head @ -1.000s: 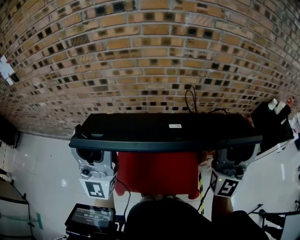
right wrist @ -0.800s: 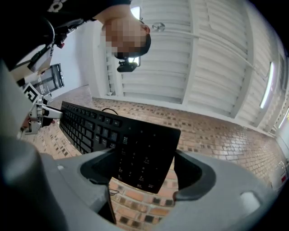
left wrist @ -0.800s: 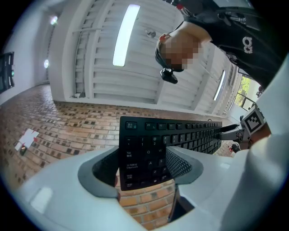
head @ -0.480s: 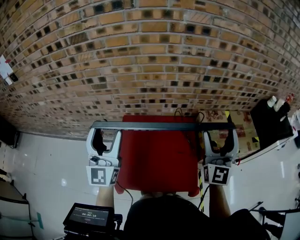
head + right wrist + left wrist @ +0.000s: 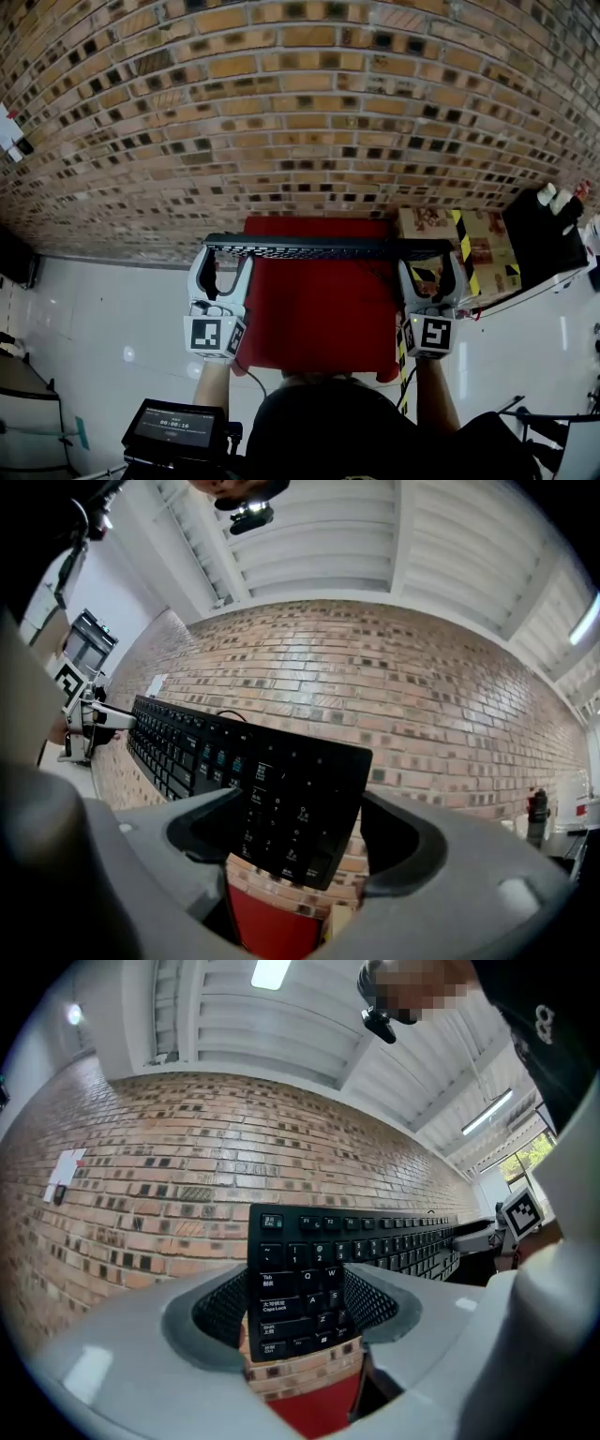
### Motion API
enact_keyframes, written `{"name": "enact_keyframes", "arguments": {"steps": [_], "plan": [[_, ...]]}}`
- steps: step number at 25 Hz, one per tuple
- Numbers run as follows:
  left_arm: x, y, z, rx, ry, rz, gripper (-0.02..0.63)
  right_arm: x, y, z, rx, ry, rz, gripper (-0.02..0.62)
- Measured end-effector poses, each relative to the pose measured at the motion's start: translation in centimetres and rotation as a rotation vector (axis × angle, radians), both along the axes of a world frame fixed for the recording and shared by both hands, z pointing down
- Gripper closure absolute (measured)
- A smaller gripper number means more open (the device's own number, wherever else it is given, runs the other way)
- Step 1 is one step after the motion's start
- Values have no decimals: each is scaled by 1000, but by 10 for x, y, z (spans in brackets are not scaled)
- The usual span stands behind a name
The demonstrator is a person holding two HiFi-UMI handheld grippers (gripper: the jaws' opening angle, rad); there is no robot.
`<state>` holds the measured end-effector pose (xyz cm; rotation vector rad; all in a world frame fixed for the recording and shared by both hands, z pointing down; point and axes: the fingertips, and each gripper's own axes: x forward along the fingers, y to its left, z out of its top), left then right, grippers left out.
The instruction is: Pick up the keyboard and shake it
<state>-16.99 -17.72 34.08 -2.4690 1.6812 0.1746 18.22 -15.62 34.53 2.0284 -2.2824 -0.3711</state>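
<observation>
A long black keyboard [image 5: 326, 247] hangs in the air above a red tabletop [image 5: 319, 314], almost edge-on in the head view. My left gripper [image 5: 222, 260] is shut on its left end and my right gripper [image 5: 441, 262] on its right end. In the left gripper view the keyboard [image 5: 309, 1269] faces the camera with its keys, and the left gripper [image 5: 300, 1312] clamps the end with the Tab and Caps Lock keys. The right gripper view has the right gripper [image 5: 300, 832] pinching the number-pad end of the keyboard [image 5: 272, 780].
A brick-patterned surface fills the background. At the right sit a cardboard box with yellow-black tape [image 5: 473, 248] and a black table with bottles [image 5: 544, 234]. A small screen device [image 5: 173, 428] lies at the lower left. White floor spreads on both sides.
The keyboard, earlier close under the camera with its flat underside showing, has swung away and tipped to nearly edge-on. Both grippers moved with it and drew closer together in view.
</observation>
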Motion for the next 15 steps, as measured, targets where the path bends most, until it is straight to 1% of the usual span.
{"name": "enact_keyframes", "arguments": {"steps": [3,5,6,10,13,15], "plan": [[-1,-3,18,-41,-6,-10,284,3,-3,22,-46,5,5,218],[-1,-3,35,-73,-4,-12,284,4,-3,38,-66,5,4,219],[-1,-2,46,-93,-1,-13,284,3,-2,48,-92,4,3,219],[-3,8,107,-210,22,-20,282,0,8,98,-237,-5,-3,222],[-1,20,147,-291,36,-24,284,3,16,134,-308,23,1,224],[-1,28,168,-337,35,-26,284,4,23,152,-340,36,-1,224]]}}
